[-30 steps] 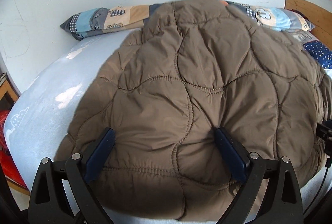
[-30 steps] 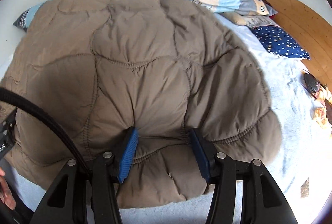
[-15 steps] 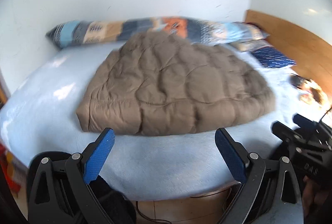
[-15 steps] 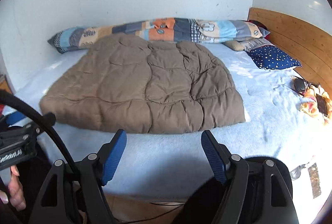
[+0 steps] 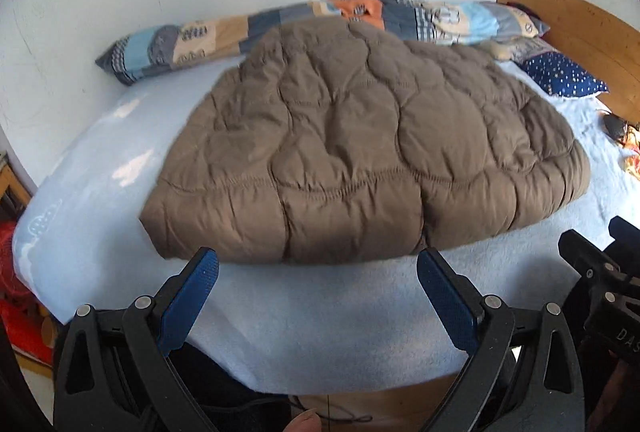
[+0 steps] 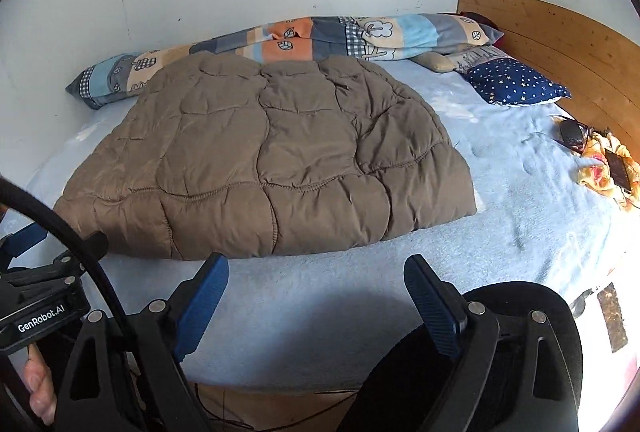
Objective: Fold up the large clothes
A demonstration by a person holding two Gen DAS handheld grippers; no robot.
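Brown quilted jacket (image 5: 360,156) lies folded on the blue bed (image 5: 304,316), clear of both grippers: the left gripper (image 5: 318,264) gapes wide with nothing between its pads, and the right gripper (image 6: 316,272), jaws opening, is likewise empty above the sheet.

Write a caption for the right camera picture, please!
Brown quilted coat folded on a blue bed, open claw opening before it.

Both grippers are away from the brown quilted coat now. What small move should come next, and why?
Probably bring both grippers forward to the brown quilted coat and take its near edge for another fold: it lies flat on the bed. The left gripper is open and empty; the right gripper is opening, also empty.
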